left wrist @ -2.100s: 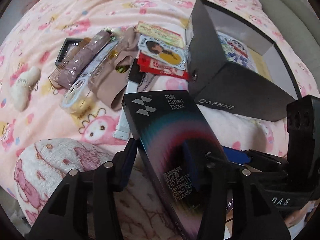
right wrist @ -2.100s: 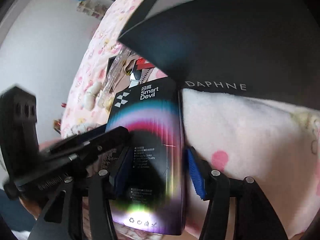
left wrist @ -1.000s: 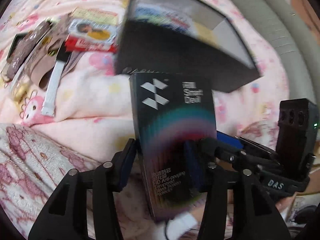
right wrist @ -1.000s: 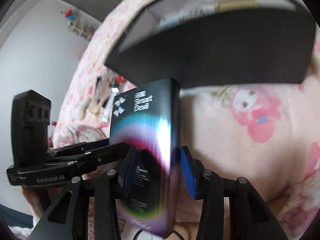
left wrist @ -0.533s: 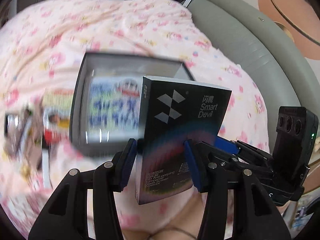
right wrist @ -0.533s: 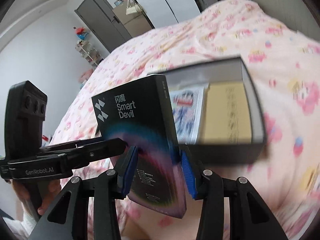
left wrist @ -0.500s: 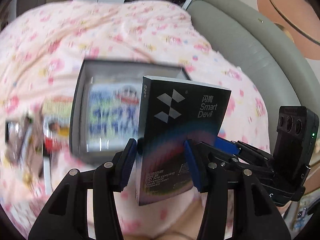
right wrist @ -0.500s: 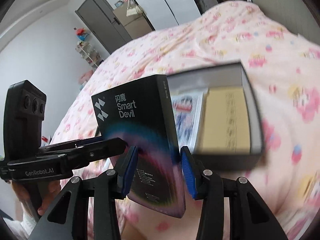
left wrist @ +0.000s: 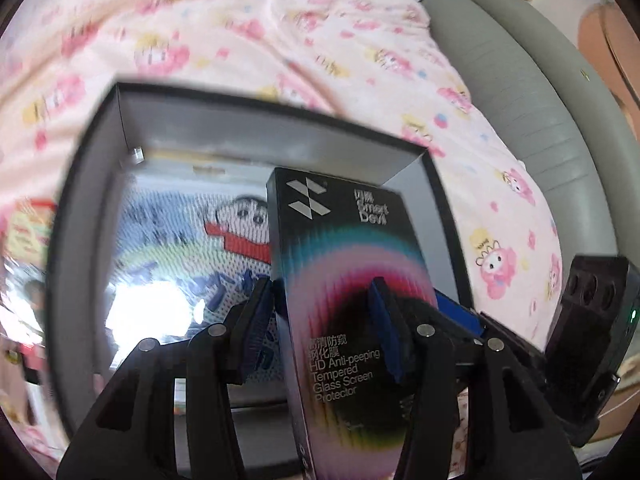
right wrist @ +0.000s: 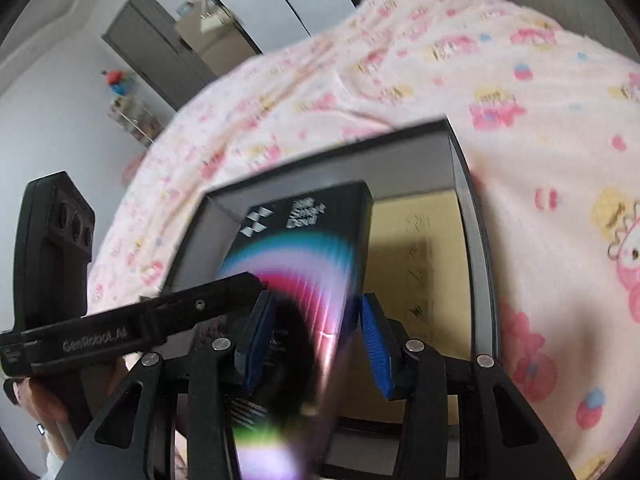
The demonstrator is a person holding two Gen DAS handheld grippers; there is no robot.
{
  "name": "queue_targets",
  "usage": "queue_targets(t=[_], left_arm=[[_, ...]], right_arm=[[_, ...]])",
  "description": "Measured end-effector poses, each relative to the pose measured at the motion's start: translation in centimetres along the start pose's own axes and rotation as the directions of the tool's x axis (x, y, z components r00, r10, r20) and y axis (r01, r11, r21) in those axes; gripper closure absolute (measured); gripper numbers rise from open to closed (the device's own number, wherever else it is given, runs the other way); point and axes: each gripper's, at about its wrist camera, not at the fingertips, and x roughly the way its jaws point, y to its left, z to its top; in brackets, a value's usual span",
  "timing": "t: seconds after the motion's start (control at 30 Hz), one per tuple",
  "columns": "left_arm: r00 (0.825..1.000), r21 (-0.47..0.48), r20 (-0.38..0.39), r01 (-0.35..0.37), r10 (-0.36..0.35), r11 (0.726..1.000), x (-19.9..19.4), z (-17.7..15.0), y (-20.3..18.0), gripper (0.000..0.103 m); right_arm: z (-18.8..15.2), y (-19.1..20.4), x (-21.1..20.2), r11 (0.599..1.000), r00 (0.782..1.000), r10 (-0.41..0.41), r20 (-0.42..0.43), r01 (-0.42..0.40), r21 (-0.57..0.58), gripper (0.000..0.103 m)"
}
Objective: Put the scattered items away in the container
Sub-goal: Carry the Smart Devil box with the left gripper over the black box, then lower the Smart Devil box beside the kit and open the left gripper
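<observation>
screen protector box over container, pink blanket around

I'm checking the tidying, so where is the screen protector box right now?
The screen protector box is held between both grippers above the open black container on the pink blanket, over the container's right half in the left wrist view.

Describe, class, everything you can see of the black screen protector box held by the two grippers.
The screen protector box is a slim black carton, apparently glossy card, printed with a rainbow arc, a checker logo, "Smart Devil" and "HD Anti-peeping Tempered Glass Screen Protector". It is closed and tilted, hanging over the open container. The left gripper and right gripper both clamp its lower part with blue pads.
</observation>
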Motion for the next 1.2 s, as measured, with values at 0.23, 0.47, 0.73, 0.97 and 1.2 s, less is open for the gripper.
queue_targets(t=[0.23,0.47,0.73,0.97,1.2], left_arm=[[0.998,-0.093,-0.032,0.041,-0.044,0.995,1.4,-0.3,1.8,0.057],[0.997,-0.114,0.073,-0.026,0.034,0.993,-1.8,-1.3,2.6,0.064],[0.997,-0.114,0.018,-0.077,0.079,0.991,0.8,-0.1,2.3,0.064],[0.996,-0.075,-0.048,-0.077,0.074,0.994,3.7,0.5,0.7,0.064],[0.989,0.014,-0.139,-0.047,0.048,0.999,5.9,0.1,-1.7,0.065]], right_arm=[[-0.6,-0.1,1.1,0.999,0.999,-0.028,-0.016,0.028,-0.046,0.063],[-0.1,-1.9,-2.7,0.999,0.988,-0.037,0.149,0.033,0.024,0.063],[0.0,-2.8,-2.7,0.995,0.987,-0.085,0.135,0.077,0.062,0.063],[-0.2,-2.3,-2.5,0.982,0.972,-0.187,0.139,0.19,-0.004,0.063],[-0.2,-2.3,-2.3,0.98,0.971,-0.194,0.141,0.199,-0.024,0.063]])
